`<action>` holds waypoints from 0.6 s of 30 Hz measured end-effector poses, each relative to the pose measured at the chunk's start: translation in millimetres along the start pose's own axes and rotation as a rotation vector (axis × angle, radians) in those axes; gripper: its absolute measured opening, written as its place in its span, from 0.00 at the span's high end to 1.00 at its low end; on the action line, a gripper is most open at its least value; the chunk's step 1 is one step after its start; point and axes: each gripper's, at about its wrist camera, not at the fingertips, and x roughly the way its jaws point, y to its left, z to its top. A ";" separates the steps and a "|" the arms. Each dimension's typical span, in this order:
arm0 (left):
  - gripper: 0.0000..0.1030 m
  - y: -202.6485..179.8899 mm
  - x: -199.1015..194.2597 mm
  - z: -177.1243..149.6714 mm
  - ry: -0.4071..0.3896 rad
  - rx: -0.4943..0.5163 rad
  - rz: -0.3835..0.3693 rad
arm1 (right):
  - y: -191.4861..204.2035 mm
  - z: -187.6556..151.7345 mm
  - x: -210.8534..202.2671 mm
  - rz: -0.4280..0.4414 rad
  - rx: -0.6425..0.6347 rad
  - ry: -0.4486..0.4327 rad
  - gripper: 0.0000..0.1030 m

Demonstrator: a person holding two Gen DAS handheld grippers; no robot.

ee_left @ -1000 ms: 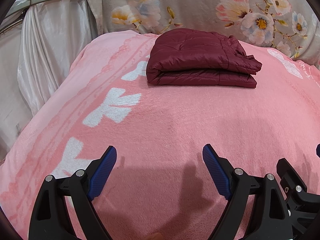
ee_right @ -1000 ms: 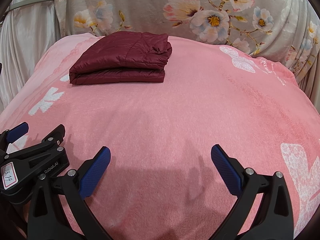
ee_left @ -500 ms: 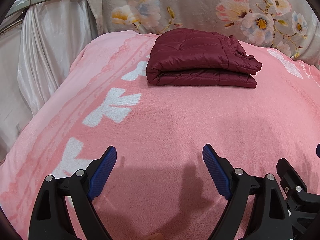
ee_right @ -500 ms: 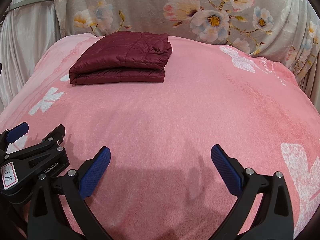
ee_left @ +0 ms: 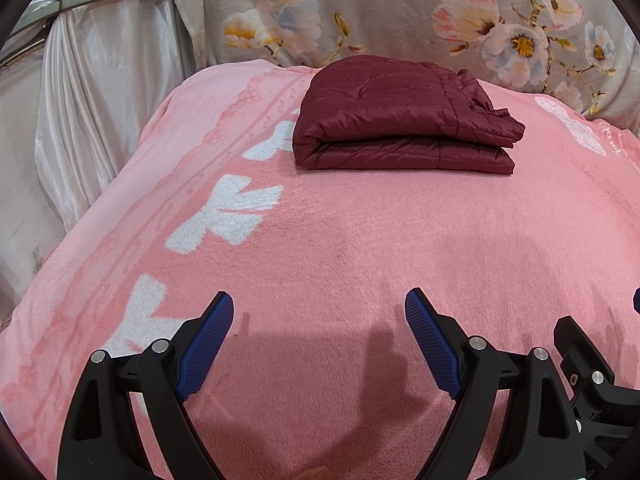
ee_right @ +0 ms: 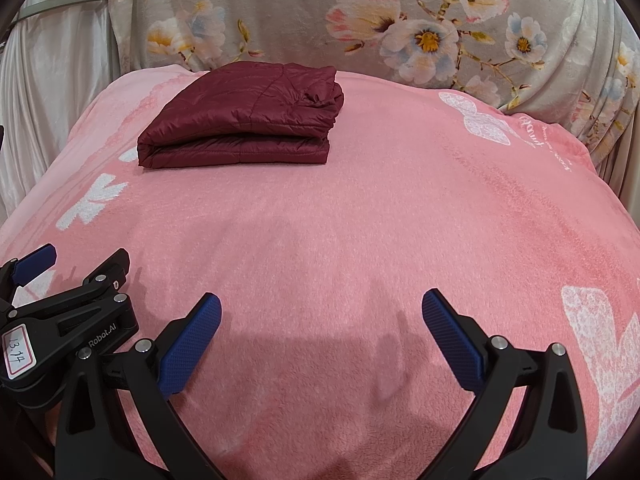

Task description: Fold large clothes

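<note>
Maroon puffer jacket (ee_left: 404,120) lies folded far on the pink blanket (ee_left: 340,240); our left gripper (ee_left: 320,332) and right gripper (ee_right: 322,328) hover wide apart, holding nothing.

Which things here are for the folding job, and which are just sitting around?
For the job:
- dark red quilted puffer jacket, already folded
- left gripper, jaws open
- right gripper, jaws open

Just there:
- pink fleece blanket
- grey flowered blanket
- white satin curtain
</note>
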 end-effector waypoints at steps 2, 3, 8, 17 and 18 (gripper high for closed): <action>0.18 -0.2 0.1 0.1 0.000 0.000 0.000 | -0.1 0.1 -0.1 -0.002 0.000 0.000 0.05; 0.18 -0.2 0.1 0.2 0.001 0.000 -0.002 | -0.1 0.0 -0.1 -0.001 0.000 0.000 0.05; 0.19 -0.1 0.0 0.1 0.001 0.001 -0.002 | 0.0 0.2 0.0 -0.002 0.000 0.000 0.05; 0.20 -1.3 -0.3 0.0 0.000 0.000 0.001 | -0.2 0.4 0.2 -0.001 -0.001 0.001 0.05; 0.21 -0.8 -0.6 0.1 0.000 0.000 0.001 | -0.3 0.4 0.1 0.000 -0.001 0.000 0.05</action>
